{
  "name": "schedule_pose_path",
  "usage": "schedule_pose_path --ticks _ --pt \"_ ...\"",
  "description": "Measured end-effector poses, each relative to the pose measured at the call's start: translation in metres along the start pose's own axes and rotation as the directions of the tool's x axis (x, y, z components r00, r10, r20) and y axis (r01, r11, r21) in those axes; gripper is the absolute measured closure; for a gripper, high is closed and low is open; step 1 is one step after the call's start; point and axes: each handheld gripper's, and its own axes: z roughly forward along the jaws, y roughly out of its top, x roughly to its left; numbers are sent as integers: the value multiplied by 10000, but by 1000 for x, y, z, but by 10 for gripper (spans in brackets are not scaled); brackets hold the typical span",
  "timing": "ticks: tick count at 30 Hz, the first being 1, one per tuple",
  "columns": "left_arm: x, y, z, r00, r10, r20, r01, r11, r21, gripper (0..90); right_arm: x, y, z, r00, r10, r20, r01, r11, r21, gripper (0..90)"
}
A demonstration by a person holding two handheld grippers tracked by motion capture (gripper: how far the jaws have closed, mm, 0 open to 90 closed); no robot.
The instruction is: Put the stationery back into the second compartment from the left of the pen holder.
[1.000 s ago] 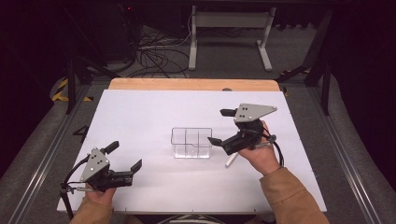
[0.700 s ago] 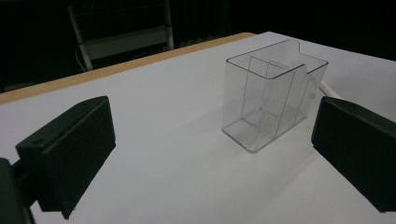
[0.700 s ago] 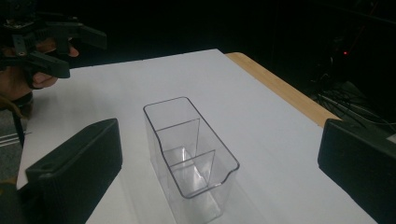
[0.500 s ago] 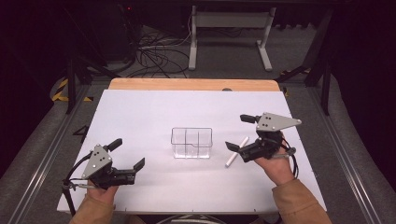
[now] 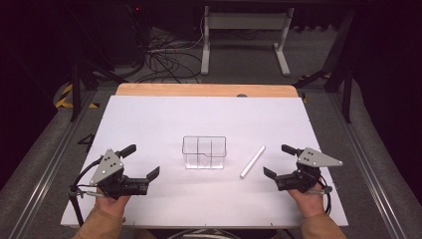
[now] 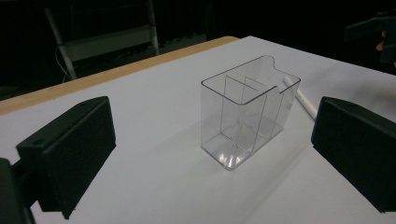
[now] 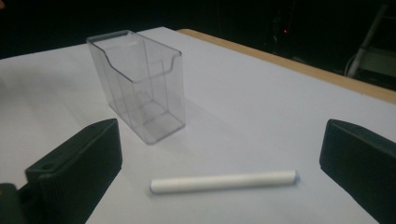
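A clear plastic box (image 5: 204, 152) with inner dividers stands upright and empty at the middle of the white table top (image 5: 149, 119). A white stick (image 5: 253, 161) lies flat just right of it, apart from it. My left gripper (image 5: 141, 161) rests open near the front left, with the box (image 6: 247, 109) ahead of its jaws and the stick (image 6: 301, 95) showing behind it. My right gripper (image 5: 278, 160) sits open at the front right, a short way from the stick. In the right gripper view the stick (image 7: 223, 181) lies between the spread jaws, with the box (image 7: 137, 81) beyond.
A wooden strip (image 5: 204, 90) runs along the table's far edge. Beyond it the floor holds cables (image 5: 164, 55) and a metal stand (image 5: 244, 35). Rails (image 5: 363, 164) flank both sides of the table.
My right gripper has drawn back from the box toward the front right, leaving the white stick lying on the table. My left gripper has barely moved.
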Motion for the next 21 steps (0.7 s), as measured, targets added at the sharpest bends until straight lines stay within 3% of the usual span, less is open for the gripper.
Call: schedule_pose_path --ticks 5,9,11,17,21 --pt "-5 7 4 9999 69 121 -69 10000 34 6 -3 -23 -5 9990 307 310 -312 9994 165 3" --pt "-10 14 7 9983 37 585 -32 10000 -83 6 -5 -34 -3 9975 625 333 -639 9970 439 5" --pt "-13 19 10 9965 91 831 -93 10000 22 6 -7 -37 -1 9966 751 339 -769 9954 572 13" --pt "-27 32 20 9934 634 952 -656 9976 205 7 -6 -37 0 9973 698 246 -713 9950 696 21" --pt "-30 35 24 9933 637 963 -661 9976 214 15 -6 -37 0 9979 615 195 -628 9955 709 21"
